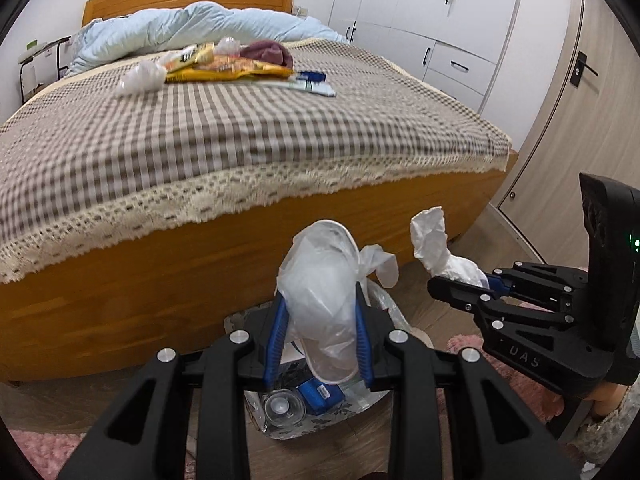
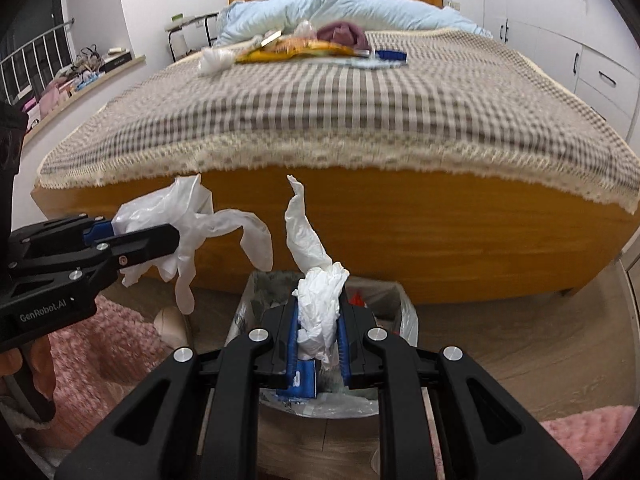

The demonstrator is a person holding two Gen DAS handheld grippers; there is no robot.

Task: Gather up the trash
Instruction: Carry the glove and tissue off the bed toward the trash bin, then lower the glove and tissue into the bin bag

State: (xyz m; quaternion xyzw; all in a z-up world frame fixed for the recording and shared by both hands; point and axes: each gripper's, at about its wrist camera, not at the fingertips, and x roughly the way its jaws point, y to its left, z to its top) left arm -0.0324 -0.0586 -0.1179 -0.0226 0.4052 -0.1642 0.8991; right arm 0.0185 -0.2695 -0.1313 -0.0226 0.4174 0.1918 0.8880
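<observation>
I have a clear plastic glove (image 1: 320,280) pinched in my left gripper (image 1: 320,320) at the lower middle of the left wrist view, and a crumpled white tissue (image 2: 320,304) pinched in my right gripper (image 2: 318,320) at the lower middle of the right wrist view. Both hang over the lined trash bin (image 2: 404,312) on the floor at the foot of the bed (image 2: 360,232); it already holds a blue packet (image 1: 320,392) and a clear cup (image 1: 282,406). I judge the job part done: these two pieces are not yet dropped, and wrappers (image 1: 228,66), a wad (image 1: 142,76) and blue packets (image 1: 314,77) lie on the bed in the upper middle of both views.
</observation>
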